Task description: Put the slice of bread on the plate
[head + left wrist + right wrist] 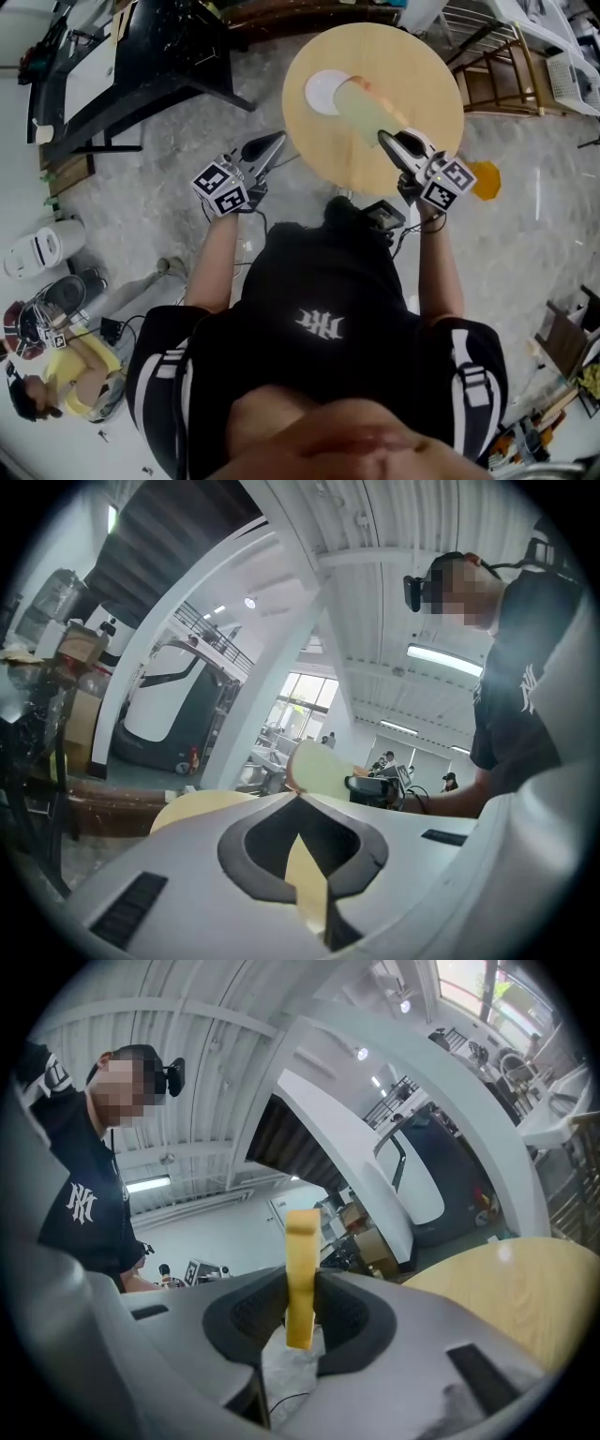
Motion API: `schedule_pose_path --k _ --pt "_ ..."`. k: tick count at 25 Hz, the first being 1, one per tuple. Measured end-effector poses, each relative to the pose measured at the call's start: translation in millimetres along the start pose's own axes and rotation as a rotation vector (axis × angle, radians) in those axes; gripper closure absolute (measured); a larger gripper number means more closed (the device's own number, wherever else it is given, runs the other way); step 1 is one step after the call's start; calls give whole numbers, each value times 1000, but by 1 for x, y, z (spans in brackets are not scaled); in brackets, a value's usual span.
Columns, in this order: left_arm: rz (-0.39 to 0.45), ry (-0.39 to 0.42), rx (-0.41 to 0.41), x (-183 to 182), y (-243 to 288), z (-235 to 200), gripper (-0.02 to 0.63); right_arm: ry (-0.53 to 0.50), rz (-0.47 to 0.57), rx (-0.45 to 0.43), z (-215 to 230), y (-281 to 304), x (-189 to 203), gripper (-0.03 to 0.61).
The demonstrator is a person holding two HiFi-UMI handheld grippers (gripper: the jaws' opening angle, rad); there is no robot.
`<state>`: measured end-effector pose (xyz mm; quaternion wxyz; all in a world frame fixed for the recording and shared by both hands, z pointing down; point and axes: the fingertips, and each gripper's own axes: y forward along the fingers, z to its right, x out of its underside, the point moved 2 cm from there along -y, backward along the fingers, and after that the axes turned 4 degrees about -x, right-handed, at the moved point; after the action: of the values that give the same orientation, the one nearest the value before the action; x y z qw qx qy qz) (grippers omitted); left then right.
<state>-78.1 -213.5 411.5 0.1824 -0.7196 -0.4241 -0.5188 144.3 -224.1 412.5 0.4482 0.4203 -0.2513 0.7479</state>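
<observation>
A round wooden table (417, 80) bears a white plate (322, 93) on its left part. My right gripper (385, 140) is shut on a pale slice of bread (362, 109), which sticks out over the table towards the plate. In the right gripper view the slice (302, 1241) stands edge-on, pinched between the jaws (301, 1277). My left gripper (278, 140) hovers at the table's left edge, shut with nothing in it; its tips (298, 796) meet. The left gripper view also catches the bread (315, 761) past the tips, with the table (192, 808) below.
A black desk (141, 66) stands at the upper left, a wooden frame (497, 75) at the upper right. An orange object (486, 180) lies on the floor by my right gripper. White appliances (37, 248) and a seated person (66, 366) are at the left.
</observation>
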Motion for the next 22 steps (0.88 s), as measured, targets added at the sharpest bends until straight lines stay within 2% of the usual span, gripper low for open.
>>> schedule_pose_path --k 3,6,11,13,17,20,22 --pt "-9 15 -21 -9 21 -8 606 2 -12 -26 27 7 -9 489" --pt "-32 -7 -45 -1 30 -14 606 38 -35 -43 45 12 -2 489" --pt "-54 -30 -28 -1 54 -38 606 67 -79 -64 65 30 -16 489" --pt "-66 -33 -22 2 62 -49 606 83 -110 -61 74 36 -16 489" --pt "-67 9 10 10 84 -79 606 92 -161 -40 101 52 -16 489" --pt "-58 24 36 18 96 -101 606 98 -195 -9 117 58 -5 489" --pt "-62 9 33 30 100 -108 606 143 -244 -5 122 59 8 489"
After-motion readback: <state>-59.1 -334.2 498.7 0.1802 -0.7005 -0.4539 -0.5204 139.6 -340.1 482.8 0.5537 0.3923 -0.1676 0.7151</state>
